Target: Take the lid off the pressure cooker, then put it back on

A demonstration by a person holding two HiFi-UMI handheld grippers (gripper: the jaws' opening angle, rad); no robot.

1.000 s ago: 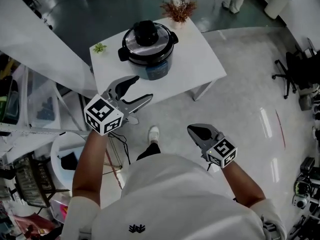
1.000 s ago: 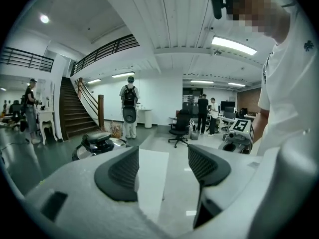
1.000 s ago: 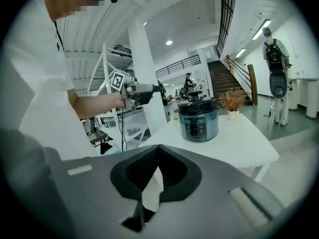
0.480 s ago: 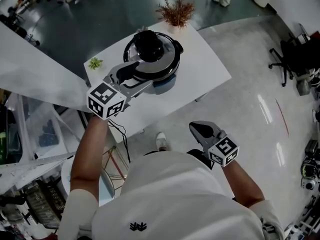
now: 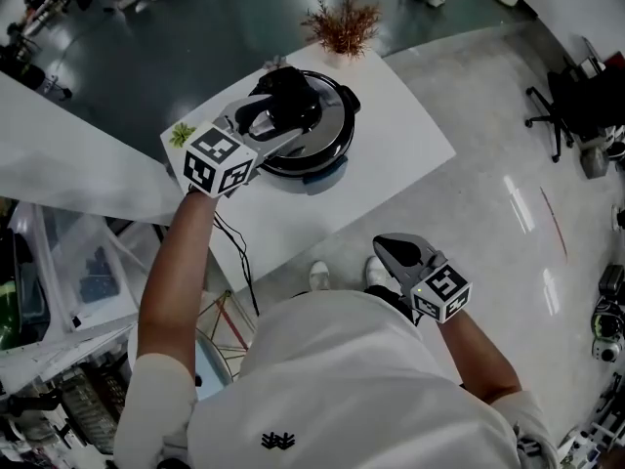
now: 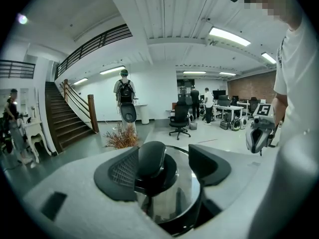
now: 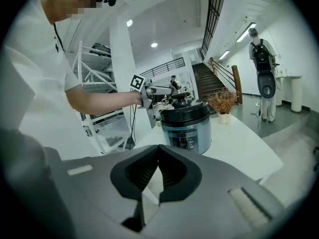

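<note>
On the white rectangular table [image 5: 410, 135] stands the round silver-blue pressure cooker [image 7: 187, 131], its shiny steel lid [image 5: 330, 125] seated on top. Left gripper [image 5: 281, 123] reaches over the lid, jaws spread to either side of the black domed lid knob [image 6: 151, 158], with a gap showing at the right-hand pad. Right gripper [image 5: 393, 252] hangs low by the person's white shirt [image 5: 332, 379], well off the table, jaws pressed together on nothing
</note>
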